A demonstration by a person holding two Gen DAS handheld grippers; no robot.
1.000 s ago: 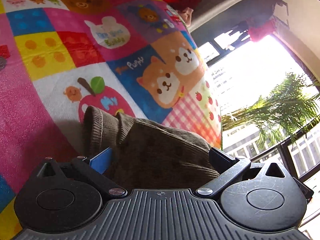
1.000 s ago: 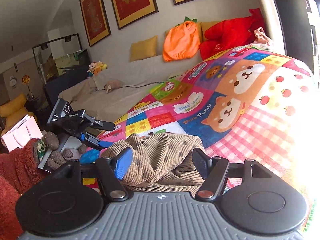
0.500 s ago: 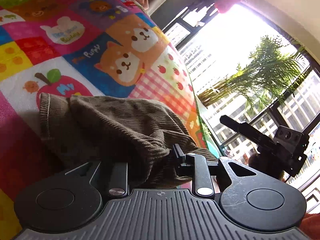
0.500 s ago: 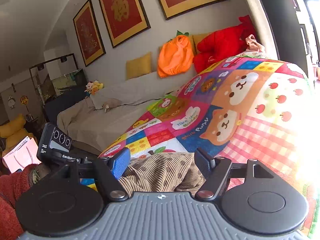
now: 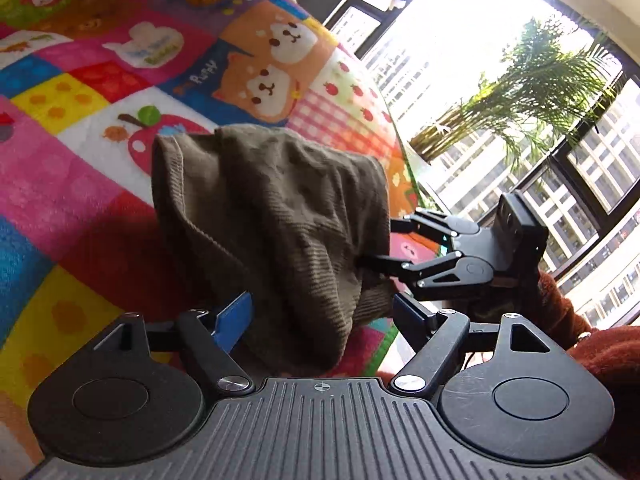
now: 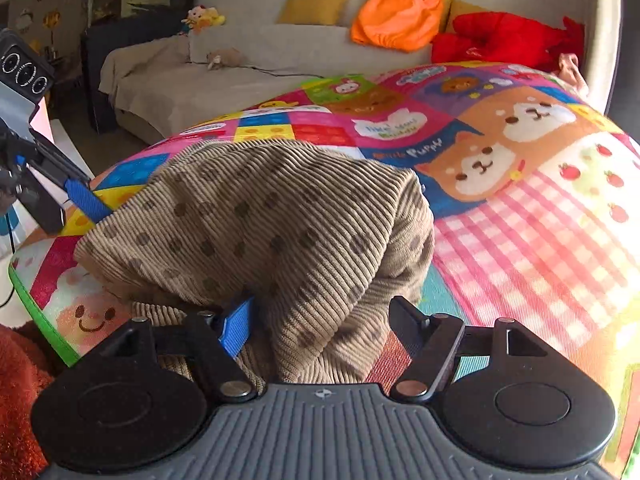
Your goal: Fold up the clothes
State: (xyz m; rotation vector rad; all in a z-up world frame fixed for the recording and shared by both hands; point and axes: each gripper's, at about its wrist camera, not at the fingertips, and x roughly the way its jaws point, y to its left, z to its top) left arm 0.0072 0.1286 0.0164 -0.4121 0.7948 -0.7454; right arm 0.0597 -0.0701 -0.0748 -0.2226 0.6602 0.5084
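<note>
A brown corduroy garment with dark dots [image 6: 280, 232] lies bunched on a colourful patchwork play mat [image 6: 520, 220]. In the left wrist view the garment [image 5: 280, 208] is a dark mound. My left gripper [image 5: 324, 316] is open, its jaws standing wide on either side of the cloth's near edge. My right gripper [image 6: 320, 320] is open too, with cloth lying between its jaws. The right gripper also shows in the left wrist view [image 5: 384, 240], its fingers at the garment's right side. The left gripper's blue-tipped finger shows in the right wrist view [image 6: 86, 200], at the cloth's left edge.
A beige sofa [image 6: 240, 80] stands behind the mat with orange [image 6: 396, 16] and red [image 6: 504, 40] clothes piled on it. A big window with a palm plant [image 5: 520, 92] is to the right. The mat's green edge [image 6: 32, 300] is near my left.
The left gripper has opened after being shut on the cloth half a second ago. Both grippers have moved, and the garment now lies as a taller, folded-over mound.
</note>
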